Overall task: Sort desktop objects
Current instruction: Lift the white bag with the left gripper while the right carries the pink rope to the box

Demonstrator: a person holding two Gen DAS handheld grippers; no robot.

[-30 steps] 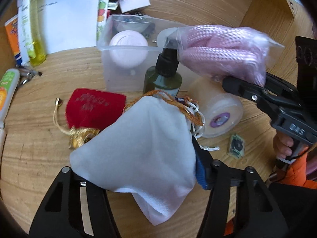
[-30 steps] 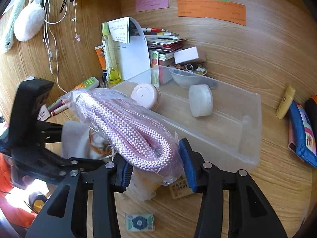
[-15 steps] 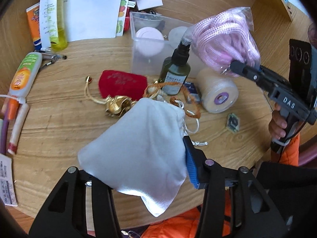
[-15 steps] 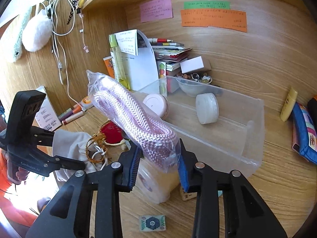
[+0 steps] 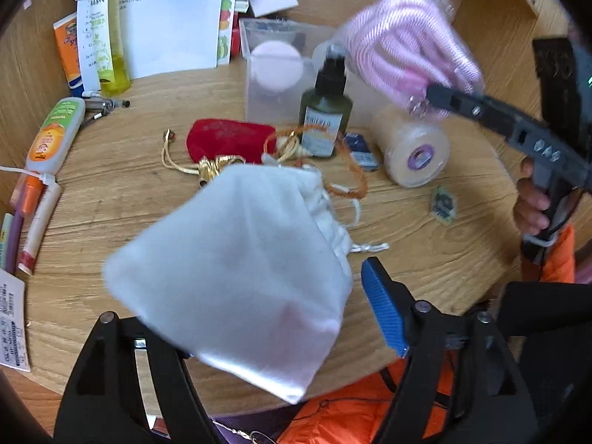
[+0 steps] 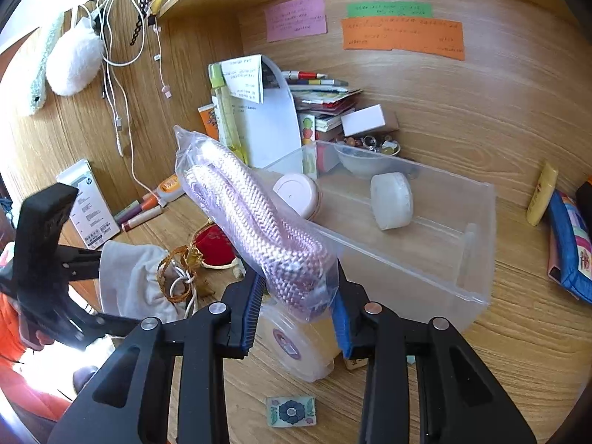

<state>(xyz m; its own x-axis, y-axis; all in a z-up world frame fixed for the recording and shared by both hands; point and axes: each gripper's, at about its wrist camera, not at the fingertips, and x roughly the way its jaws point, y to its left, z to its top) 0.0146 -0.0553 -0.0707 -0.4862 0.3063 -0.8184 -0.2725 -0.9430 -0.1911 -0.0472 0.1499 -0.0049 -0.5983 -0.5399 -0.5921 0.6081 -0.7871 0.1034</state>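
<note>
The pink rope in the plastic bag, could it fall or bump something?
Maybe. The right gripper pinches only the bottom end of the pink rope bag, so the long top could flop or slip out. It hangs close above the green spray bottle and could tip it. The white pouch in the left gripper has loose strings that might snag the orange cord.

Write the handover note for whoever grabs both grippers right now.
Right gripper: shut on the bagged pink rope, held above the desk, beside the clear bin.
Left gripper: holds the white drawstring pouch off the desk.
Done: two round jars lie in the bin.
Left: place rope and pouch, then sort the red pouch, green spray bottle and tape roll.
</note>
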